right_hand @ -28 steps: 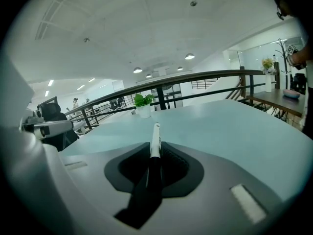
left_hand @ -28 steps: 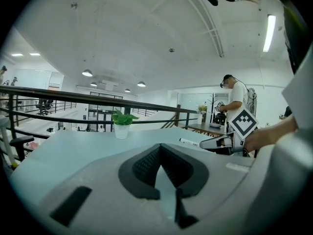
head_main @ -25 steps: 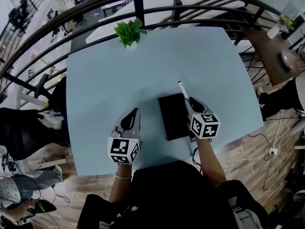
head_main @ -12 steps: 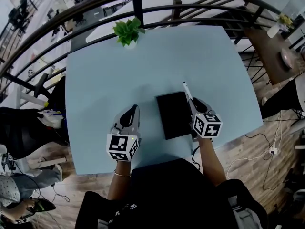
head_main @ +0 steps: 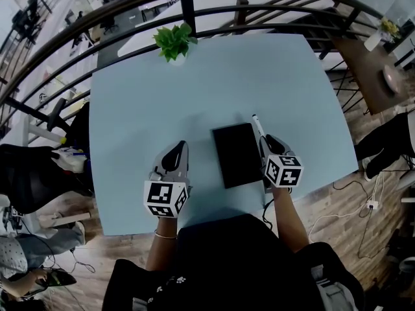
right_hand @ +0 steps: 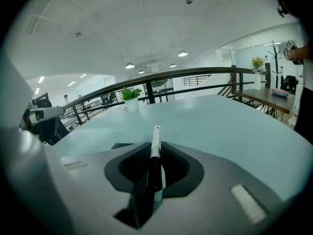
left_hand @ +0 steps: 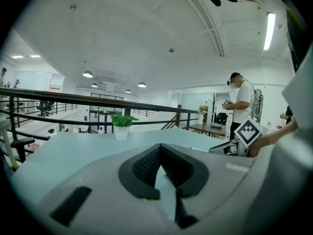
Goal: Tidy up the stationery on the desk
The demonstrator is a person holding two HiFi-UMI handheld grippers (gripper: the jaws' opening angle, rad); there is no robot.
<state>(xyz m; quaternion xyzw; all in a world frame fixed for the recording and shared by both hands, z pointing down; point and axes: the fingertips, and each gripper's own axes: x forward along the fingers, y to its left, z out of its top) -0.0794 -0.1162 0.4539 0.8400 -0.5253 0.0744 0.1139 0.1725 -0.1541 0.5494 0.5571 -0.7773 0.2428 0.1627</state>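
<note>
Pinching a slim white-and-black marker pen (right_hand: pixel 155 151) by its dark rear half, the right gripper (head_main: pixel 264 141) hovers just beside the right side of a flat black rectangular notebook (head_main: pixel 237 154), toward the near right corner of the pale blue counter (head_main: pixel 162 96); the pen looks light, stiff and smooth-barrelled, so it would likely swivel or slip unless held near mid-length; its long axis runs along the jaws, white end pointing to the counter's far edge, roughly parallel to the notebook's long side; whether it touches the counter I cannot tell; the left gripper (head_main: pixel 180 151) is pressed together, empty, near the front edge.
</note>
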